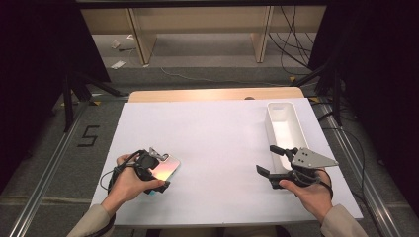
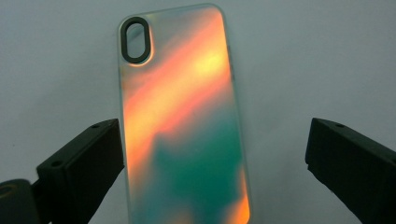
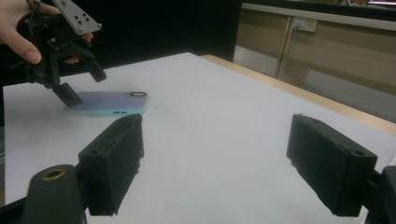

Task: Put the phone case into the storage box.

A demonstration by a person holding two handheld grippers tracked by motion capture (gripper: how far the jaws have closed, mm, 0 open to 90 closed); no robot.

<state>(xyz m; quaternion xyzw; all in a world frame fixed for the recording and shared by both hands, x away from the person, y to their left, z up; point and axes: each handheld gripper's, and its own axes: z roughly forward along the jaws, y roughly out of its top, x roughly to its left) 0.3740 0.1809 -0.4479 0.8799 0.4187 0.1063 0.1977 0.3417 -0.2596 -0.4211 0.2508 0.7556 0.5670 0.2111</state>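
An iridescent phone case, orange, pink and teal with an oval camera cutout, lies flat on the white table sheet at the front left. My left gripper hangs over its near end, jaws open and standing on either side of the case without touching it. The left gripper view shows that wide gap. My right gripper is held open at the front right with nothing between its jaws. From the right gripper view, the case and the left gripper show farther off.
A long white tray stands along the right side of the sheet, just beyond my right gripper. The wooden table edge runs along the back. Floor, cables and wooden furniture legs lie beyond it.
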